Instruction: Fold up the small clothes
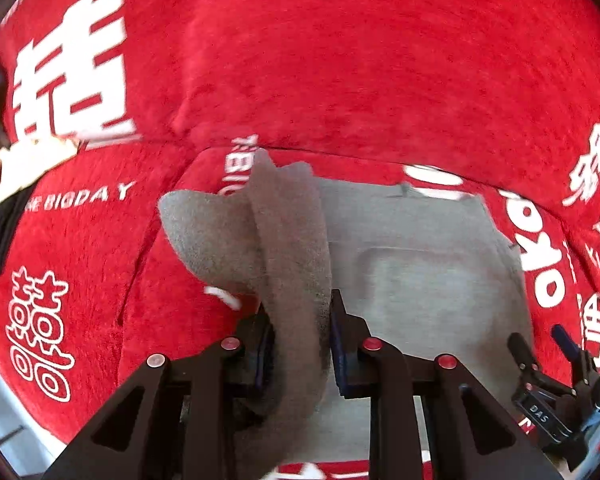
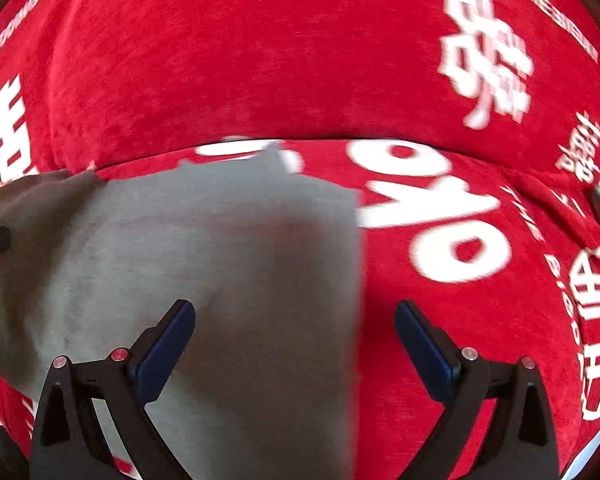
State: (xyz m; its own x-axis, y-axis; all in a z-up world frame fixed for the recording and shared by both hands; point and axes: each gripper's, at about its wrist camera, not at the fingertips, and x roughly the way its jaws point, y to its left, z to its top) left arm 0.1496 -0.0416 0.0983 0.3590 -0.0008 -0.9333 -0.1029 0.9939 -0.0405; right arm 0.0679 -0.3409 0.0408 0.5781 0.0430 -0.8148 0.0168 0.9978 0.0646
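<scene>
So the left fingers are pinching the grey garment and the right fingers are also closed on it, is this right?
Not quite. The left gripper does pinch the grey garment, but the right wrist view shows the right gripper open above it.

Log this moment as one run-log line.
left gripper: shut on grey garment | right gripper: open, empty | surface: red cover

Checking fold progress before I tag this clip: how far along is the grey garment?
Done: little; most of the grey fleece garment lies flat on the red printed sofa cover. In hand: the left gripper is shut on a bunched, lifted edge of it. The right gripper is open over its right edge, holding nothing. Left: laying that edge over and finishing the remaining folds.
</scene>
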